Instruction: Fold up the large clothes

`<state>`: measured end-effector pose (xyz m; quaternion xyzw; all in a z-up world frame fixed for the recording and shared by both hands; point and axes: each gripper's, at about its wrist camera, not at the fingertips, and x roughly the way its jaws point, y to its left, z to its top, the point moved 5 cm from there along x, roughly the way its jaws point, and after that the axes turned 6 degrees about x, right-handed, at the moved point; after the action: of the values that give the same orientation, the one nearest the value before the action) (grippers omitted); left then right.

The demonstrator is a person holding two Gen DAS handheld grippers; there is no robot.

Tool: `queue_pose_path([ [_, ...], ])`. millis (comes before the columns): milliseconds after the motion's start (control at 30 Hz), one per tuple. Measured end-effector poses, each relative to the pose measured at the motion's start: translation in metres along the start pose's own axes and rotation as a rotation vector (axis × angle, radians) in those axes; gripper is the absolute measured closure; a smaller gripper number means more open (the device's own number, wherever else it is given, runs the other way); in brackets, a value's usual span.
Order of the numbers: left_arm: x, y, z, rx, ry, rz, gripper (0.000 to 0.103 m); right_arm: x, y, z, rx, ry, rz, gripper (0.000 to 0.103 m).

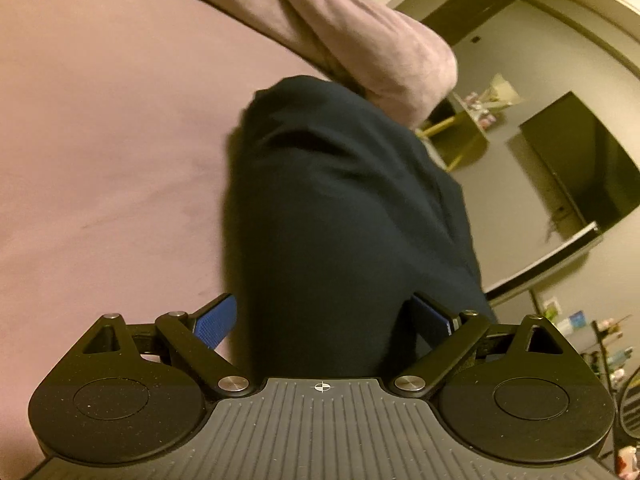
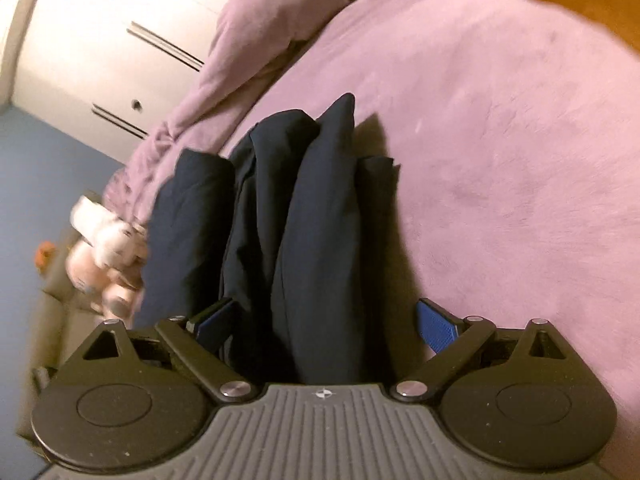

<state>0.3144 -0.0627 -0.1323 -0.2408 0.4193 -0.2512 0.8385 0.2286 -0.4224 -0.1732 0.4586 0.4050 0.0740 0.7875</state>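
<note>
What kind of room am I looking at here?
Most likely a bedroom: a bed under a mauve plush cover, white wardrobe doors beside it, and a dark flat television screen by the wall.

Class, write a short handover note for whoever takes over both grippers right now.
Left gripper: jaws wide, dark garment between them; grip unclear.
Right gripper: open, garment folds between the fingers, right pad clear of the cloth.
The garment is bunched on the pink bed cover, beside the heaped blanket.
Done: gathered lengthwise.
Left: flatten and finish folding.

wrist views, close over garment (image 1: 340,220), bed (image 2: 500,140)
</note>
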Motion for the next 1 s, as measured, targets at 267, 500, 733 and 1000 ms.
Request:
queue_pose_path([
  [267,0.010,-0.014,0.009,0.058,-0.012,0.011,0.038,0.023,0.014,0.005,-0.021,0.031,0.058,0.046],
  [500,-0.012,-0.016,0.016,0.055,-0.026,0.015,0.049,0.027,0.048,-0.006,-0.100,0.026,0.046,0.052],
  [733,-0.073,0.007,0.040,0.112,-0.122,0.127,0.050,0.069,0.085,-0.033,-0.096,0.114,0.108,0.053],
  [1000,-0.122,0.072,0.032,0.051,-0.108,0.371,0.046,0.128,0.143,-0.090,-0.173,0.167,0.118,0.038],
])
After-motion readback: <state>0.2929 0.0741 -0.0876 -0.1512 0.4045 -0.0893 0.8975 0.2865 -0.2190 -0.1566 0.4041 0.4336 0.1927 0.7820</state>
